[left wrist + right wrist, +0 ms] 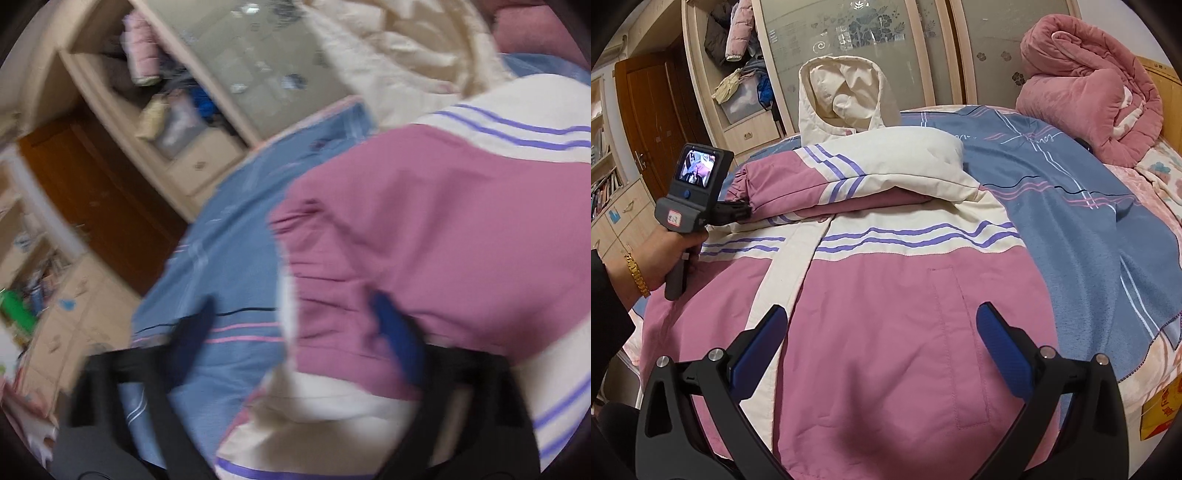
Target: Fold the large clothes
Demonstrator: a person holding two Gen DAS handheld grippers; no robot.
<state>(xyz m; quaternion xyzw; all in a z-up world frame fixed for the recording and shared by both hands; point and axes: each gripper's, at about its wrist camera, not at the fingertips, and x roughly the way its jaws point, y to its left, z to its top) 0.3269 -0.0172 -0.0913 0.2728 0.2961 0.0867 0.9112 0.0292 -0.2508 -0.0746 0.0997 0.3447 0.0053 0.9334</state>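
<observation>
A pink and cream hooded jacket [886, 295] with purple stripes lies face up on the blue blanket [1071, 177]. Its hood [842, 96] points toward the wardrobe. One sleeve [820, 173] is folded across the chest. My left gripper [740, 213], held by a hand with a gold bracelet, sits at that sleeve's cuff end. In the blurred left wrist view, the left gripper [295, 325] stands wide open, with the pink sleeve [424, 240] lying loose under and between its fingers. My right gripper [882, 317] hovers open over the jacket's lower front and holds nothing.
A rolled pink quilt [1089, 92] sits at the bed's far right. Behind the bed stands a wardrobe with frosted doors [849, 44] and an open section full of clothes [738, 74]. A wooden door [646, 122] and drawers [617, 221] are at the left.
</observation>
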